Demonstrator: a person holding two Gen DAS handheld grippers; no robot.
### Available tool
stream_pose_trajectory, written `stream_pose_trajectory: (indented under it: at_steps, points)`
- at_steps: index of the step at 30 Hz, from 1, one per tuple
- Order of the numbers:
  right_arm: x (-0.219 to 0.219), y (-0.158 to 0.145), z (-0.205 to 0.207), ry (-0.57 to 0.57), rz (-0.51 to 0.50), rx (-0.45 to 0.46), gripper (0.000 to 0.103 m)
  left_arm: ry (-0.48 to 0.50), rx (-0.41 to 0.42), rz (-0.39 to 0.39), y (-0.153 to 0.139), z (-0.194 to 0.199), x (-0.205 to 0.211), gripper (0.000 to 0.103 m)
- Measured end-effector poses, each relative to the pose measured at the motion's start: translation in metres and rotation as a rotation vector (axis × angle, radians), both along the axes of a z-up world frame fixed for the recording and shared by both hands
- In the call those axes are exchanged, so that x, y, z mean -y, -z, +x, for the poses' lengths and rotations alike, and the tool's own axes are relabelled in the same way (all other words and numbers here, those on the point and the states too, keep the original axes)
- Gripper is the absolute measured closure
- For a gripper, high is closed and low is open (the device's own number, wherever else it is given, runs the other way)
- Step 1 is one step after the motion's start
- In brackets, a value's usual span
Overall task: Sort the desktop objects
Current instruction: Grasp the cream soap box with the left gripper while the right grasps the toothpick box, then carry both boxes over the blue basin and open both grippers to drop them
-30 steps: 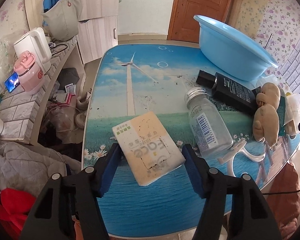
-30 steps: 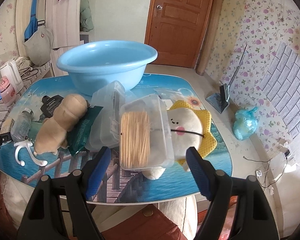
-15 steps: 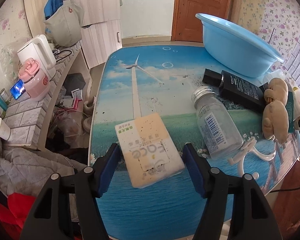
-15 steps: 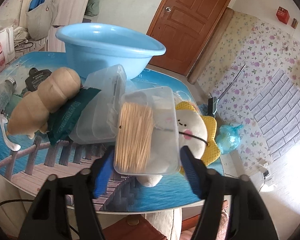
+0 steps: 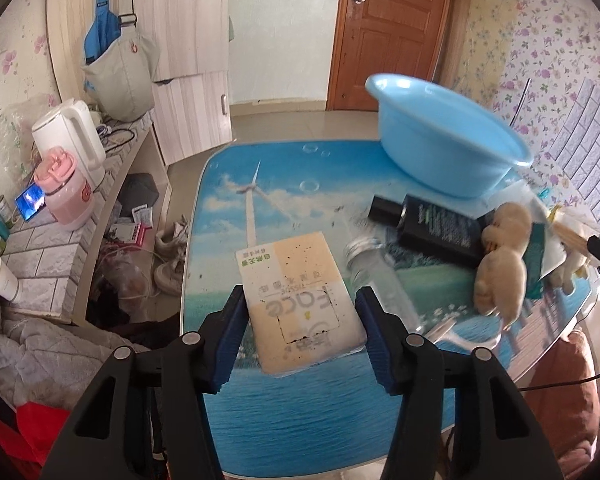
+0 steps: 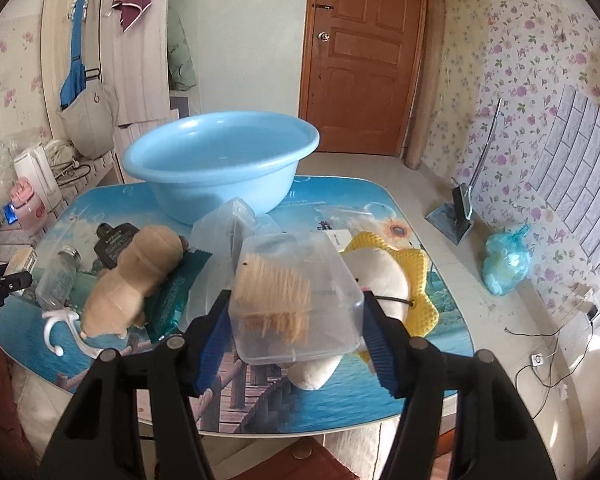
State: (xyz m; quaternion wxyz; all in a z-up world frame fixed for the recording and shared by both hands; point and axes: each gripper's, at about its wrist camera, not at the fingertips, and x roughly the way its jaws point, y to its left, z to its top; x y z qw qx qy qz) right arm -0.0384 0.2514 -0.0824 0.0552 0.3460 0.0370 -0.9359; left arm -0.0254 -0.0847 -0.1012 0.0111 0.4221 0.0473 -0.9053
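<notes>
Left hand-held gripper (image 5: pixel 302 334) clamps the facial tissue pack (image 5: pixel 300 302) by its long sides, raised off the tabletop (image 5: pixel 260 420), short of the blue basin (image 5: pixel 444 152). Right hand-held gripper (image 6: pixel 296 332), jaws closing, pinches the clear toothpick box (image 6: pixel 296 300) across its width, lifted nearer than the basin (image 6: pixel 220 164), likely the sorting destination.

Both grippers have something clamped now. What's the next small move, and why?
Probably carry both toward the blue basin and release inside. The left gripper holds the tissue pack, the right gripper is closing on the toothpick box, and the basin looks empty.
</notes>
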Motion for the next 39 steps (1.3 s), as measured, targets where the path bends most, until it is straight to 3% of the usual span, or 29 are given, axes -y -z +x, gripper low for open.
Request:
stream_pose_trajectory:
  at_steps: [8, 20, 28, 39]
  points:
    - [0.0, -0.025, -0.005, -0.03, -0.079, -0.044, 0.042, 0.054, -0.029, 0.011, -0.028, -0.019, -0.021, 0.049]
    - [0.009, -0.055, -0.045, -0.091, -0.139, -0.081, 0.042, 0.158, -0.051, 0.023, -0.062, -0.083, -0.063, 0.049]
    - [0.023, -0.048, -0.085, -0.156, -0.136, -0.042, 0.042, 0.233, -0.042, 0.031, -0.063, -0.119, -0.093, 0.049]
    - [0.028, -0.034, -0.107, -0.179, -0.12, 0.0, 0.042, 0.285, -0.039, 0.007, -0.055, -0.153, -0.126, 0.046]
